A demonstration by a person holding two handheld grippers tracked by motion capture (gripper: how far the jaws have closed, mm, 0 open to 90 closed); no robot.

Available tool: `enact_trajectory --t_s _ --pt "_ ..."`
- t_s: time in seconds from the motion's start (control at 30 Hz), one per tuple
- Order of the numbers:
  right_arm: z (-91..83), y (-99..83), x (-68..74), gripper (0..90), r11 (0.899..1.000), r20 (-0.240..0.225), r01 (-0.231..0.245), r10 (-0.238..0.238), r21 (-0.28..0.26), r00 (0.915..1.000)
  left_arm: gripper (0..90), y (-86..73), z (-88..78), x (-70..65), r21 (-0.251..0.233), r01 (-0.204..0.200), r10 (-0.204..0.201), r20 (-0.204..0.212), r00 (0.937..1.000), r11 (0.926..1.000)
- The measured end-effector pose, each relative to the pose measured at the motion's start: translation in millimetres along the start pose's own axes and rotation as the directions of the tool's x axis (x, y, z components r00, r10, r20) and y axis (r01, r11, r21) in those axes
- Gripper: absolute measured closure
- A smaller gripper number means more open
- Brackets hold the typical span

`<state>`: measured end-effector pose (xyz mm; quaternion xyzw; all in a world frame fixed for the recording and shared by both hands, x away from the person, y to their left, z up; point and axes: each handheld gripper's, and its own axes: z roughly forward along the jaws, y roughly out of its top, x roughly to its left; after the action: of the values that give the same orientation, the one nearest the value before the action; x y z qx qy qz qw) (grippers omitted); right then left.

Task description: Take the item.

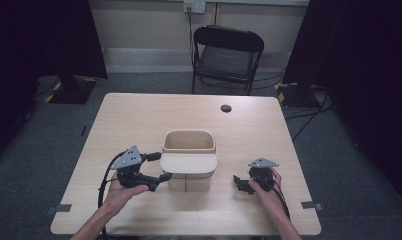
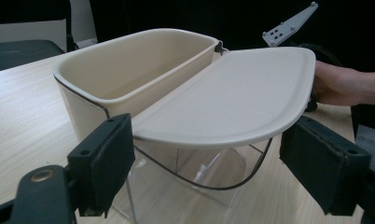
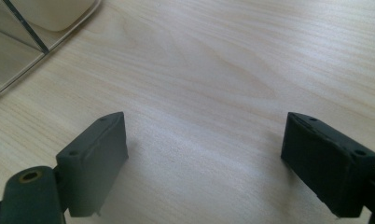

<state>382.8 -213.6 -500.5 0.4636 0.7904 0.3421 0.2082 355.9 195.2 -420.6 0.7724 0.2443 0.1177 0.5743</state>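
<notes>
A cream box (image 1: 189, 141) stands mid-table on a clear plastic base (image 1: 188, 184), its flat cream lid (image 1: 189, 163) swung out level toward me. My left gripper (image 1: 159, 167) is at the lid's left edge. In the left gripper view the lid (image 2: 232, 93) spreads just above and between the wide jaws of that gripper (image 2: 212, 161), and the pads (image 2: 106, 158) do not visibly press on it. The box (image 2: 129, 70) is empty inside. My right gripper (image 1: 240, 184) rests to the right of the box, open over bare wood (image 3: 209, 158).
The wooden table (image 1: 139, 115) has a round cable hole (image 1: 226, 108) near its far edge and tape marks (image 1: 311, 204) at its front corners. A black folding chair (image 1: 228, 55) stands behind it. Dark curtains hang at both sides. The base's clear corner (image 3: 17, 51) lies left of the right gripper.
</notes>
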Motion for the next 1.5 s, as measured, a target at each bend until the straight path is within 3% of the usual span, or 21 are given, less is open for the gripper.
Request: enact_trajectory --t_s 0.47,1.5 --pt "-0.1 -0.1 0.2 13.7 1.0 0.002 -0.001 0.001 0.0 1.0 21.5 4.4 -2.3 0.6 0.002 0.005 -0.005 0.0 1.0 1.0" --pt "0.0 0.1 0.2 13.4 1.0 0.002 -0.002 0.002 0.001 1.0 20.7 16.0 0.0 4.1 -0.006 0.033 -0.033 0.007 0.9994 0.9994"
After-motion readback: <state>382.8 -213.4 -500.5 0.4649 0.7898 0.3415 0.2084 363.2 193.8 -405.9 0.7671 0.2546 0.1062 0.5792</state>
